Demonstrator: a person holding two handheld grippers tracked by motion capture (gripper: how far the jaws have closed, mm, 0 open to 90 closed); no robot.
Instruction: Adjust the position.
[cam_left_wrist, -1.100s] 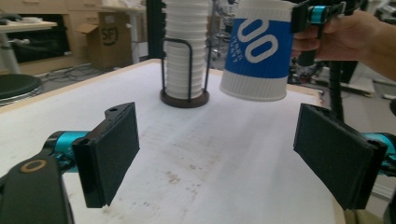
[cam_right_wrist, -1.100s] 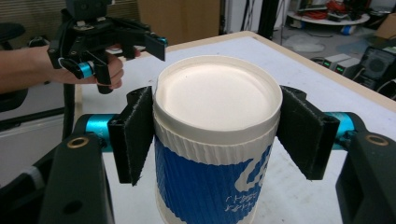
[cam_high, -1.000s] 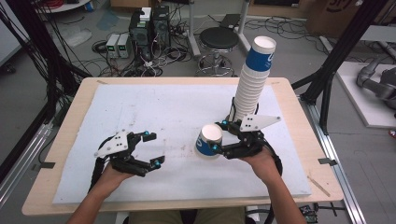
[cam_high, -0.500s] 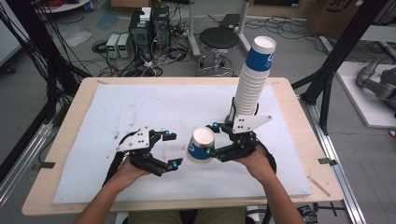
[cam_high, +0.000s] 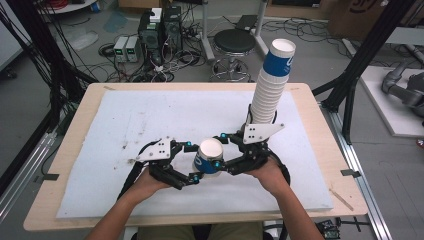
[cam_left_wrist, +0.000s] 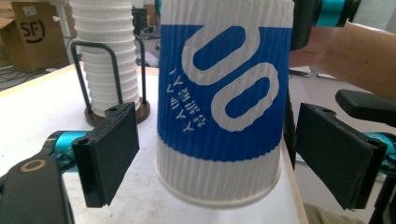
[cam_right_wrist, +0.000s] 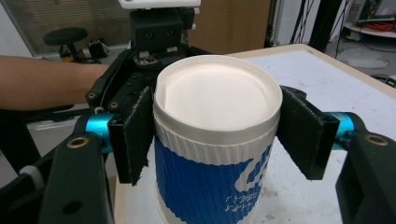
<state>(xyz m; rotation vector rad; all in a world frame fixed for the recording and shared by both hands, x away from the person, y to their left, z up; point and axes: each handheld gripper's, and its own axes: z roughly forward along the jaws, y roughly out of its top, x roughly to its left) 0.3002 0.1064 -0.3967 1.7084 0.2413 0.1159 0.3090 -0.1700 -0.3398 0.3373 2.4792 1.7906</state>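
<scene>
While the right tongs (cam_right_wrist: 210, 135) pinch a blue-and-white ribbed paper cup (cam_high: 209, 156) upside down just below its base, holding it above the white-covered surface (cam_high: 125, 120), the left tongs (cam_left_wrist: 215, 158) stand spread on either side of that cup's rim end, pads clear of it. Behind the right hand (cam_high: 267, 172), a tall stack of matching white paper cups (cam_high: 271, 82) stands upright in a black wire holder (cam_left_wrist: 112, 77).
</scene>
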